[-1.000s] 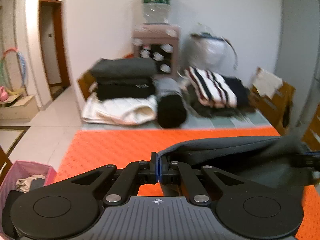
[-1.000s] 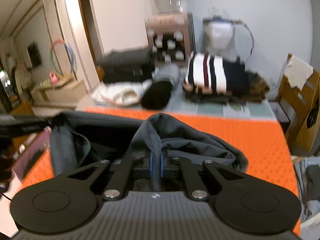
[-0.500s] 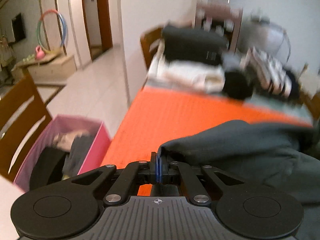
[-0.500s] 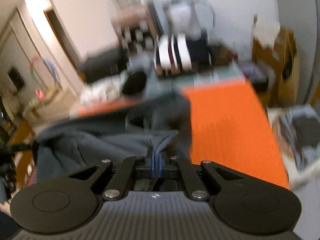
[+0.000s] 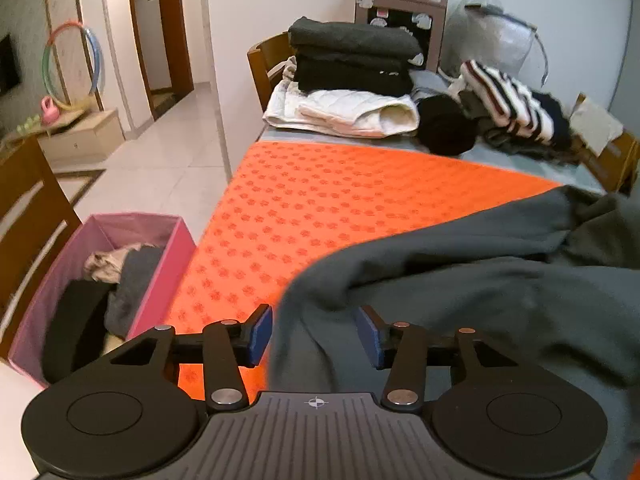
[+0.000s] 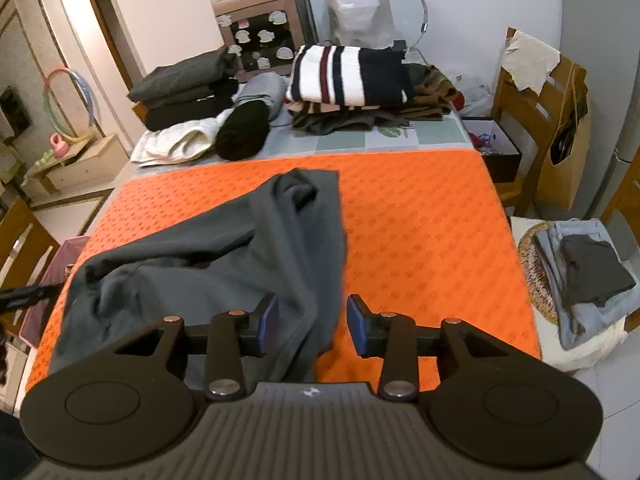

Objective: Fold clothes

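Both tongs, the left tongs (image 5: 314, 334) and right tongs (image 6: 312, 324), are sitting spread wide, pinching nothing. Between and past them the gray shirt (image 6: 224, 256) is lying crumpled on the table (image 6: 420, 232), needing folding. Farther off, folded piles (image 6: 348, 76) are waiting.

A: The dark grey garment (image 6: 256, 248) looks like soft, matt cloth, a little like fleece. The orange mat (image 6: 420, 220) on the table is matt with a stamped, bumpy pattern.

B: Yes. The black right tool (image 6: 308, 324) is matt plastic with shiny metal rivets and blue pads (image 6: 267, 320). The pink box (image 5: 160, 280) looks like fabric.
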`<state>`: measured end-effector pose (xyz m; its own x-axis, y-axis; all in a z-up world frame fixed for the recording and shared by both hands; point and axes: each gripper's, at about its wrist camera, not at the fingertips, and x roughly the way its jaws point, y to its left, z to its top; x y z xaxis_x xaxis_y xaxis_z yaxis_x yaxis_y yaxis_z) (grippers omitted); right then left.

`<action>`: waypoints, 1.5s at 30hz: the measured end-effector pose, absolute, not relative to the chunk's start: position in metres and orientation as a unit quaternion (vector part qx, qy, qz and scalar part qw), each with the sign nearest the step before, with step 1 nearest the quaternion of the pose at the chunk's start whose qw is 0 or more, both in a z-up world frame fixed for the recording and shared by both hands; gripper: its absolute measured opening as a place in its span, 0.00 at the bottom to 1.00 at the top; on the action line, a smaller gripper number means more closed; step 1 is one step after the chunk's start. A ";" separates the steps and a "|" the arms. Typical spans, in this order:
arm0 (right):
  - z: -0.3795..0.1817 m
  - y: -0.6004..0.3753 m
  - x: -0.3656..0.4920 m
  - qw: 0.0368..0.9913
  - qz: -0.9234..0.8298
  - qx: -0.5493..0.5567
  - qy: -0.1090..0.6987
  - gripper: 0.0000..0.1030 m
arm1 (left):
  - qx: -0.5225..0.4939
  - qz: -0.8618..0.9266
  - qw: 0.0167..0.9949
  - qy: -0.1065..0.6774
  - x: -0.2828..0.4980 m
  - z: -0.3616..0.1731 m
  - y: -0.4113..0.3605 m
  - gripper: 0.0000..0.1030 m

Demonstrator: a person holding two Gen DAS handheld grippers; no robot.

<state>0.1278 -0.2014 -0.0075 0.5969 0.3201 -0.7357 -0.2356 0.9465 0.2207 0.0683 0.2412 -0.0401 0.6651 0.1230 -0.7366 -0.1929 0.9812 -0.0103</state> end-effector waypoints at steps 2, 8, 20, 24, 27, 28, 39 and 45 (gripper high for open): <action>-0.011 -0.206 0.144 0.891 0.161 0.048 0.423 0.46 | -0.061 0.086 0.910 0.402 0.058 -0.039 0.234 0.57; -0.021 -0.220 0.190 0.886 0.177 0.041 0.427 0.46 | -0.110 0.106 0.894 0.421 0.024 -0.048 0.201 0.61; -0.071 -0.232 0.231 0.812 0.324 0.009 0.486 0.57 | -0.183 0.131 0.879 0.419 -0.034 -0.070 0.097 0.74; -0.090 -0.222 0.233 0.789 0.360 -0.006 0.498 0.61 | -0.159 0.091 0.895 0.406 -0.046 -0.071 0.055 0.79; -0.102 -0.216 0.235 0.780 0.376 -0.005 0.500 0.62 | -0.142 0.045 0.902 0.406 -0.048 -0.073 0.030 0.81; -0.105 -0.214 0.237 0.777 0.380 -0.003 0.501 0.62 | -0.138 0.028 0.902 0.407 -0.048 -0.073 0.024 0.82; -0.121 -0.201 0.237 0.762 0.406 0.020 0.504 0.30 | -0.124 -0.029 0.881 0.455 -0.031 -0.102 -0.019 0.87; -0.110 -0.203 0.228 0.784 0.397 0.028 0.476 0.08 | -0.078 0.018 0.874 0.480 -0.026 -0.113 -0.031 0.02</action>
<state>0.2283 -0.2027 -0.1097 0.2318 0.6490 -0.7246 -0.5950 0.6839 0.4222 -0.0257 -0.0307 -0.1130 0.5389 -0.0426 -0.8413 -0.1064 0.9873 -0.1182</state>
